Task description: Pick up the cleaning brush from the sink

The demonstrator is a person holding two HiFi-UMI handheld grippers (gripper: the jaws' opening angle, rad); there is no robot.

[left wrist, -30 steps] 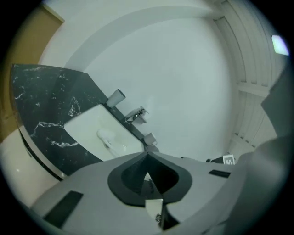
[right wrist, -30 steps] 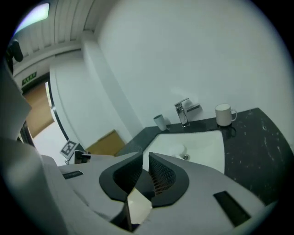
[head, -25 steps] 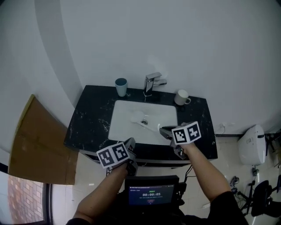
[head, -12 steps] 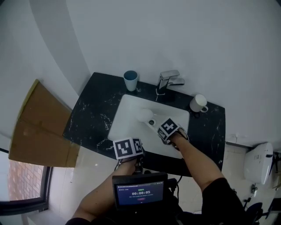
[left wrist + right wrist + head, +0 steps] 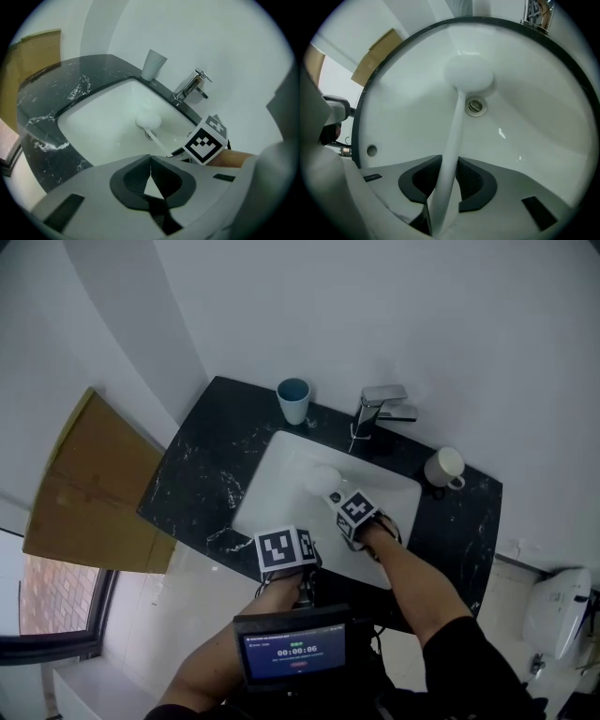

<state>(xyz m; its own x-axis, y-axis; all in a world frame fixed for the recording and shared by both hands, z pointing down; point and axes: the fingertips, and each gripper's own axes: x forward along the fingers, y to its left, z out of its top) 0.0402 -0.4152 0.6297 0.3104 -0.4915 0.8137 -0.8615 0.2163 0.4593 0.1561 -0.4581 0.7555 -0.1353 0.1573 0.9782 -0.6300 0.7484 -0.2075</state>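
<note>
**Right gripper down in the sink, astride the brush handle**

A second ago the right gripper (image 5: 449,164) was above the front rim of the sink (image 5: 272,486); it is now down inside the basin. Its jaws are opening, and the handle of the cleaning brush (image 5: 456,123) runs between them without being clamped. The left gripper (image 5: 150,157) has also come forward, from in front of the counter to over the sink's front rim. Its jaws are closed together with nothing in them.

The brush lies on the sink floor. Its round white head is towards the back of the sink, just behind the drain (image 5: 475,107), and its handle reaches towards the front. The rest of the basin around it is bare white, with open room to the left and right of the handle. An overflow hole (image 5: 371,150) sits in the sink's left wall.

The black marbled countertop (image 5: 200,476) frames the sink on all sides. A faucet (image 5: 380,409) stands behind the sink, with a blue cup (image 5: 293,400) at the sink's back left and a white mug (image 5: 444,467) at its back right. What the cup and mug hold cannot be seen. A cardboard sheet (image 5: 89,486) leans well to the left of the sink.
</note>
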